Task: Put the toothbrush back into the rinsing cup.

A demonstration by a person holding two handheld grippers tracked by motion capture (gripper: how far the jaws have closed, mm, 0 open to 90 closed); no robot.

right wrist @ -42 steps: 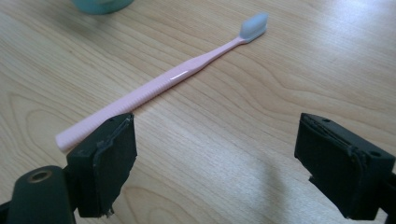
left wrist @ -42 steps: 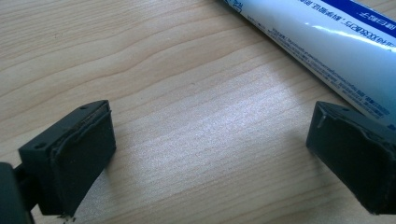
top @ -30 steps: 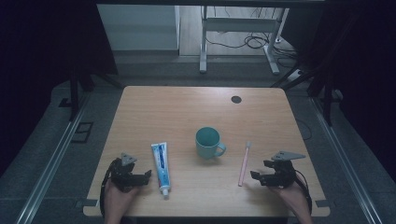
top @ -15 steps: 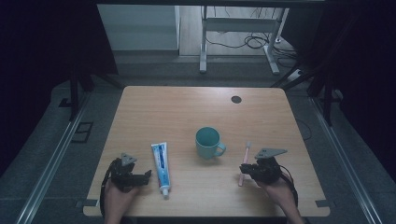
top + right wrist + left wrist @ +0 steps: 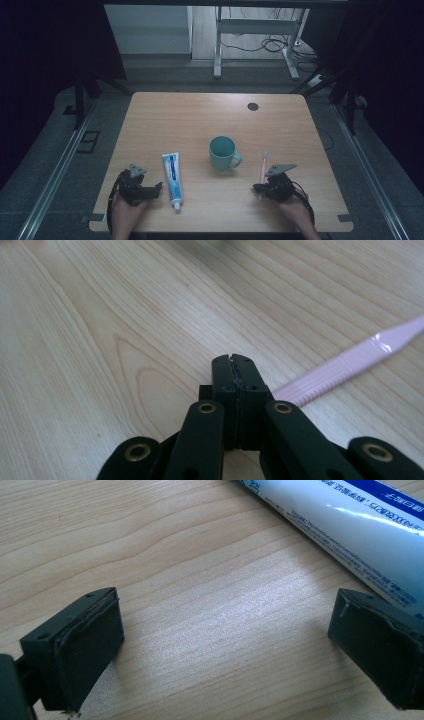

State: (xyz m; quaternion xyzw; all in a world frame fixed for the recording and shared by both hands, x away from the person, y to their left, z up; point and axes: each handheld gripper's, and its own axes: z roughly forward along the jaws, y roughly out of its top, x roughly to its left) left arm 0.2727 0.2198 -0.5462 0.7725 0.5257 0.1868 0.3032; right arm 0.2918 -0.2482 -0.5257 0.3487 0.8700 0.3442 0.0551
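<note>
Pink plastic toothbrush (image 5: 262, 167) lies flat on our light wooden table (image 5: 200, 120), just right of the teal ceramic mug (image 5: 223, 153). Our right hand-held gripper (image 5: 261, 188) sits at its near handle end. The jaws have just been closing and now stand together. In the right gripper view the handle (image 5: 345, 362) runs out from behind the pads to the right, so we can't tell whether they pinch its very tip or met beside it. Our left hand-held gripper (image 5: 156, 187) rests with jaws apart on bare wood, just beside the white-and-blue toothpaste tube (image 5: 172, 178), holding nothing.

Risks as we judge them:
- Grip at the extreme end, if there is one, is thin. Lifting could let the brush pivot, droop or slip out.
- If the pads missed, a lift comes up empty and may nudge the handle sideways.
- Swinging the long handle towards the mug could knock it or tip it.
- Left jaw sits close to the tube; any drift shoves it.
</note>
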